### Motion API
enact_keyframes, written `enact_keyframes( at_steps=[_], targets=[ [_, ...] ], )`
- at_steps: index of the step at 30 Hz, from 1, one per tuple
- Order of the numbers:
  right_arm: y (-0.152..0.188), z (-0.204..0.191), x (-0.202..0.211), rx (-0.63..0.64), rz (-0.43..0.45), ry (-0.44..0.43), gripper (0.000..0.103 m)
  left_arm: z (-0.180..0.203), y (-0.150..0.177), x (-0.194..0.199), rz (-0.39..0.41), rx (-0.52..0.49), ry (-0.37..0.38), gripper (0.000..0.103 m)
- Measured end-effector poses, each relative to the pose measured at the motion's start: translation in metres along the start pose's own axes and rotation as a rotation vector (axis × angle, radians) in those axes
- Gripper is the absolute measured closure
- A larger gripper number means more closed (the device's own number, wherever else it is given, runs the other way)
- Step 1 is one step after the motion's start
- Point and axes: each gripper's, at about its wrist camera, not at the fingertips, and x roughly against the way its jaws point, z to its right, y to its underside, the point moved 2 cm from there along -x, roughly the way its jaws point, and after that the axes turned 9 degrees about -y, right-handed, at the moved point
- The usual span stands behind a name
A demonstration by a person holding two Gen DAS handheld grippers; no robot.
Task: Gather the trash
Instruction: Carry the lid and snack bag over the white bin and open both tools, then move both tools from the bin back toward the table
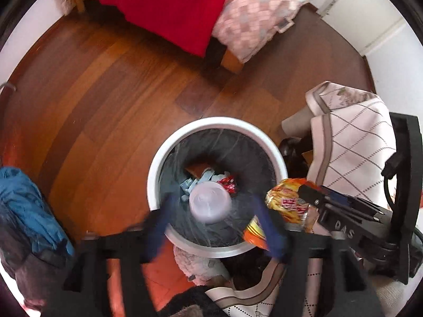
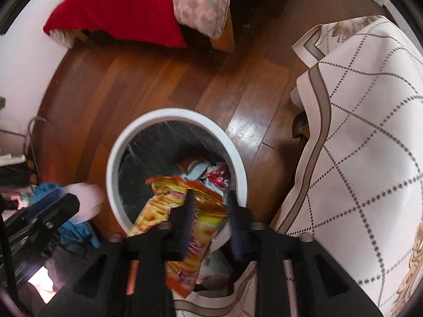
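Directly above the white bin (image 1: pixel 153 169), the left gripper (image 1: pixel 211 206) has its blue fingers (image 1: pixel 161 227) spread wide, and a pale lilac cup (image 1: pixel 210 206) sits between them without clearly touching either one; motion blur makes contact impossible to judge. The cup lies over the bin's opening, nearer the bin's close rim than its far one. At the bottom of the bin, on its dark liner (image 1: pixel 238 153), lie a red-and-white wrapper (image 1: pixel 229 183) and some pale blue scraps (image 1: pixel 195 182).

Over that same bin's near rim, the right gripper (image 2: pixel 208 203) pinches an orange and yellow snack bag (image 2: pixel 169 206). One dark finger (image 2: pixel 185 219) presses on the bag's face while the other stands just right of its edge. The bag's upper end hangs inside the bin mouth and its lower end trails out over the rim.

Around the bin stretches a glossy brown wooden floor (image 1: pixel 105 92). Beyond the bin's far side hangs a red blanket (image 1: pixel 169 5) with a pink checked cushion (image 1: pixel 259 13) beside it. Right of the bin drapes a cream cloth with dotted diamond lines (image 2: pixel 370 132). Left of the bin lies crumpled blue fabric (image 1: pixel 29 203).
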Motion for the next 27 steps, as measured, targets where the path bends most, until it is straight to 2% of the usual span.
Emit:
enact_keyframes(
  at_steps=[1, 2, 4, 5, 6, 7, 8, 10, 16, 23, 27],
  targets=[
    [0.002, 0.000, -0.004, 0.005, -0.012, -0.004, 0.044, -0.004, 0.002, -0.001, 0.000, 0.004, -0.005, 0.016],
    [0.005, -0.001, -0.005, 0.007, -0.016, -0.009, 0.035, -0.007, 0.003, -0.001, 0.001, 0.008, -0.013, 0.016],
    [0.008, -0.003, -0.004, 0.015, -0.025, -0.013, 0.032, -0.014, 0.007, 0.001, -0.001, 0.022, -0.030, 0.015],
    [0.008, -0.004, -0.003, 0.019, -0.029, -0.014, 0.026, -0.017, 0.008, 0.002, 0.002, 0.029, -0.036, 0.014],
    [0.010, -0.005, -0.001, 0.025, -0.036, -0.017, 0.021, -0.020, 0.010, 0.005, 0.008, 0.033, -0.052, 0.009],
    [0.012, -0.006, 0.000, 0.029, -0.041, -0.017, 0.011, -0.021, 0.011, 0.006, 0.014, 0.035, -0.066, 0.002],
    [0.015, -0.010, 0.002, 0.034, -0.049, -0.016, 0.004, -0.023, 0.012, 0.009, 0.022, 0.036, -0.076, 0.002],
    [0.021, -0.014, 0.007, 0.047, -0.065, -0.012, 0.001, -0.024, 0.018, 0.015, 0.038, 0.033, -0.105, 0.002],
    [0.040, -0.019, 0.024, 0.068, -0.078, 0.025, 0.000, -0.025, 0.029, 0.033, 0.071, 0.020, -0.156, 0.002],
    [0.050, -0.023, 0.044, 0.066, -0.044, 0.030, 0.000, -0.026, 0.036, 0.056, 0.113, 0.016, -0.185, 0.002],
    [0.058, -0.029, 0.064, 0.072, -0.001, 0.017, 0.000, -0.024, 0.042, 0.076, 0.162, 0.004, -0.211, 0.002]
  ],
)
